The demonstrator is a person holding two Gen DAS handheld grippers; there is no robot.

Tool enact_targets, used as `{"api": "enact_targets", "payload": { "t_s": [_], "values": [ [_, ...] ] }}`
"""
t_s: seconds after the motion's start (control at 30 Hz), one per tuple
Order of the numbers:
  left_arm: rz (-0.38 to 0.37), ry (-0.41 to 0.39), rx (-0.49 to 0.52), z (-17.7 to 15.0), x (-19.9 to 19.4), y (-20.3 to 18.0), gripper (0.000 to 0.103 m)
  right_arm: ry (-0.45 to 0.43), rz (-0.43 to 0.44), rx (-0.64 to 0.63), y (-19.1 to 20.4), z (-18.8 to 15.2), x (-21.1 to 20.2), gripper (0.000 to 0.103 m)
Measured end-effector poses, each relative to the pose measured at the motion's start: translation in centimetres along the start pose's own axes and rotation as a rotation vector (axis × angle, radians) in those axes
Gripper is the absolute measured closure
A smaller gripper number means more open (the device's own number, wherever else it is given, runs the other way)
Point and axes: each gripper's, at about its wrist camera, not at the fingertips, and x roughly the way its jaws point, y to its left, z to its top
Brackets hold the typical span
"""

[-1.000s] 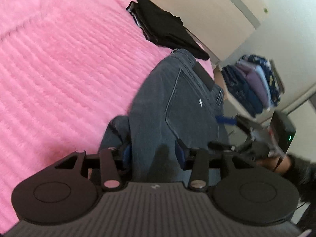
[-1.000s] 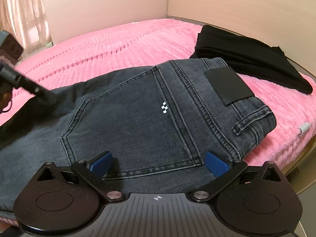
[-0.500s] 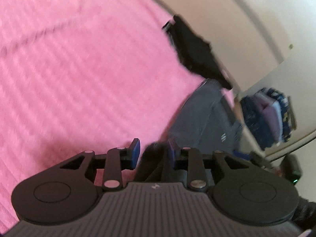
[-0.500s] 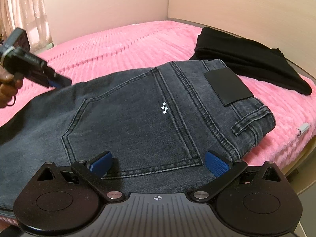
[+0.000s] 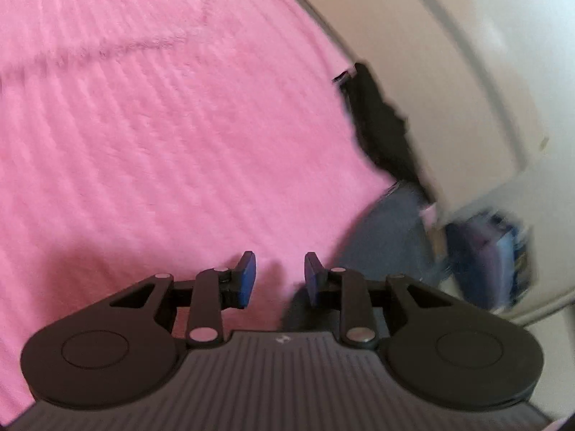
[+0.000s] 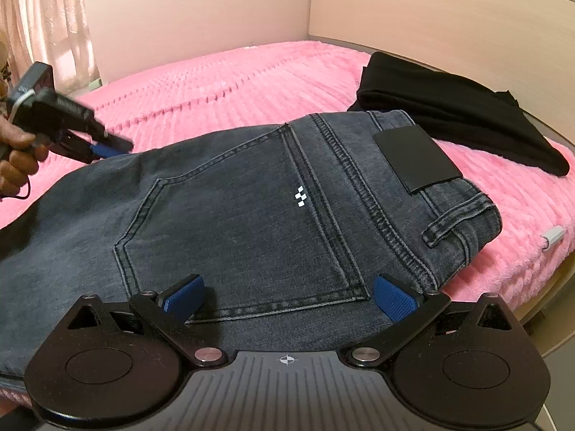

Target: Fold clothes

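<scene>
Dark grey jeans [image 6: 251, 208] lie folded on the pink bed, back pocket up. My right gripper [image 6: 287, 298] hovers low over their near edge, jaws wide open with only denim below them. A hand holds my left gripper [image 6: 107, 151] at the jeans' far left edge, and I cannot tell whether it touches the cloth. In the blurred left wrist view the left gripper [image 5: 280, 276] is narrowly open, with pink blanket showing through the gap and nothing held. The jeans [image 5: 388, 237] sit off to its right.
A black garment [image 6: 456, 118] lies behind the jeans by the headboard [image 6: 431, 18]. A small white object [image 6: 553, 235] rests near the bed's right edge. Folded clothes [image 5: 485, 258] are stacked beyond the bed. A curtain [image 6: 43, 25] hangs at the far left.
The left wrist view swung off the jeans onto the pink blanket and rolled. Its jaws narrowed, and the denim that was between them is gone. The right gripper has not moved.
</scene>
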Motion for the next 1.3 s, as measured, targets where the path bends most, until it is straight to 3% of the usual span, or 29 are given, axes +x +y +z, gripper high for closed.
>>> {"api": "enact_targets", "payload": {
  "t_s": [0.1, 0.47, 0.77, 0.83, 1.0, 1.2, 1.3],
  "values": [
    [-0.069, 0.043, 0.026, -0.6, 0.4, -1.0, 0.081, 0.0, -0.007, -0.008, 0.2, 0.0, 0.1, 0.0],
    [-0.135, 0.05, 0.077, -0.9, 0.4, -3.0, 0.082, -0.004, -0.022, -0.028, 0.5, -0.2, 0.3, 0.0],
    [-0.072, 0.076, 0.175, -2.2, 1.6, -4.6, 0.086, -0.007, -0.022, -0.029, 0.5, -0.2, 0.3, 0.0],
    [-0.073, 0.049, 0.169, -2.2, 1.4, -4.7, 0.097, -0.006, -0.021, -0.028, 0.4, -0.1, 0.3, 0.0],
    [-0.027, -0.116, 0.056, -0.6, -1.8, -1.6, 0.103, -0.004, -0.011, -0.02, 0.2, 0.0, 0.2, 0.0],
    [-0.013, -0.131, 0.029, -0.9, -2.0, -0.4, 0.103, -0.006, -0.019, -0.024, 0.4, -0.1, 0.1, 0.0],
    [0.035, -0.148, 0.061, -1.0, -2.7, -0.8, 0.103, 0.004, -0.016, -0.023, 0.4, 0.1, 0.0, 0.0]
  ]
}}
